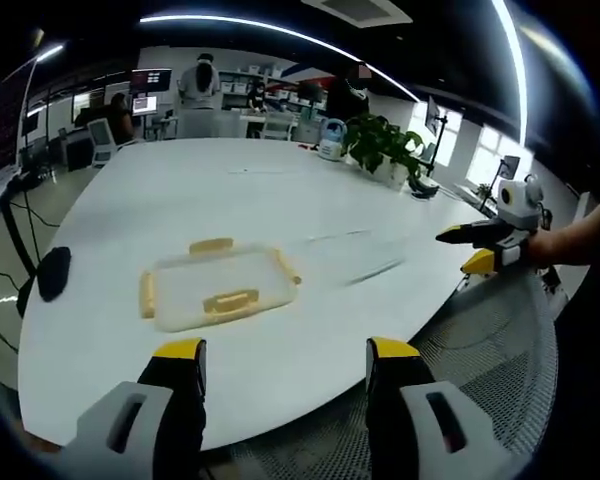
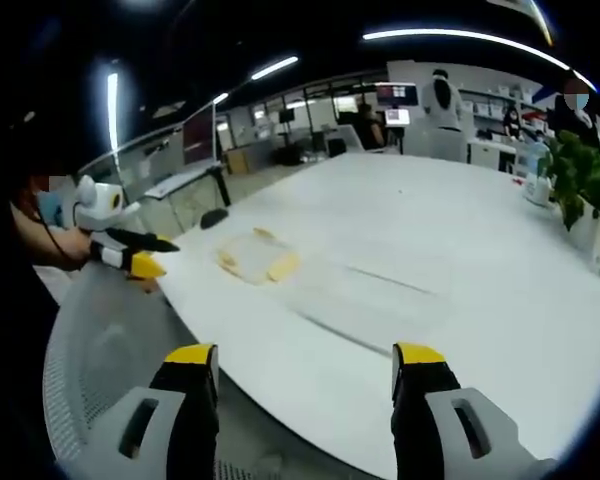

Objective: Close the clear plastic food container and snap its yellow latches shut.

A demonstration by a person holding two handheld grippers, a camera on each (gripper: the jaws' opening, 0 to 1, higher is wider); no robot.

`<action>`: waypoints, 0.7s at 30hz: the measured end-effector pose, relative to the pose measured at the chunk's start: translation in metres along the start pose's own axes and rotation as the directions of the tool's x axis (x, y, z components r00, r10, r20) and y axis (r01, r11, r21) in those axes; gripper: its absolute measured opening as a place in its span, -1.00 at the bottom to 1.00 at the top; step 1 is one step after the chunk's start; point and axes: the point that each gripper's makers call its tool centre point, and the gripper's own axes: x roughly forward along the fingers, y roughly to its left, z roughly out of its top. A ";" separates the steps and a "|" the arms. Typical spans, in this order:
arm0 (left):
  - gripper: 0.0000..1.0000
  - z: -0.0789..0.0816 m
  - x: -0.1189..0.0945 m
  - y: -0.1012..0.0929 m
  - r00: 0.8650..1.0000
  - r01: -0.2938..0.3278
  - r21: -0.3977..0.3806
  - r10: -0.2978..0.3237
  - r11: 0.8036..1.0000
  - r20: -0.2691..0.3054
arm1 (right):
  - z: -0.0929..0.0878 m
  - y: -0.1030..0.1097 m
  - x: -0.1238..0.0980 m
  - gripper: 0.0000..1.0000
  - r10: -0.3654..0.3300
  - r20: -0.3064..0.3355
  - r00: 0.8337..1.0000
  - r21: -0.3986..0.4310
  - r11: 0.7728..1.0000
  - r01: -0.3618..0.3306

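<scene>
**A:** Left gripper view: the left gripper hangs open and empty off the table edge. The clear rectangular plastic container with yellow latches sits ahead on the round white table, slightly left of the jaws, well apart.

**B:** Right gripper view: the right gripper is open too, with the container far ahead-left. I'd bring both in level, then press each latch squarely.

One container, four latches, two grippers

The clear plastic food container carries yellow latches on a white table; both grippers' jaws are black, yellow-tipped.
</scene>
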 end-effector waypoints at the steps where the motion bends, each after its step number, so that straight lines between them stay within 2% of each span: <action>1: 0.30 0.000 0.000 0.000 1.000 -0.001 0.000 0.001 1.000 0.001 | 0.000 0.000 0.000 0.41 0.000 0.000 1.000 0.000 1.000 0.000; 14: 0.32 0.002 0.001 0.003 1.000 -0.002 -0.005 0.002 1.000 0.009 | 0.003 0.000 0.000 0.41 0.001 0.009 1.000 0.002 1.000 -0.001; 21: 0.47 0.006 -0.001 0.004 0.999 -0.003 -0.040 0.005 0.999 0.041 | 0.005 0.000 0.000 0.45 0.004 0.018 1.000 -0.001 1.000 -0.004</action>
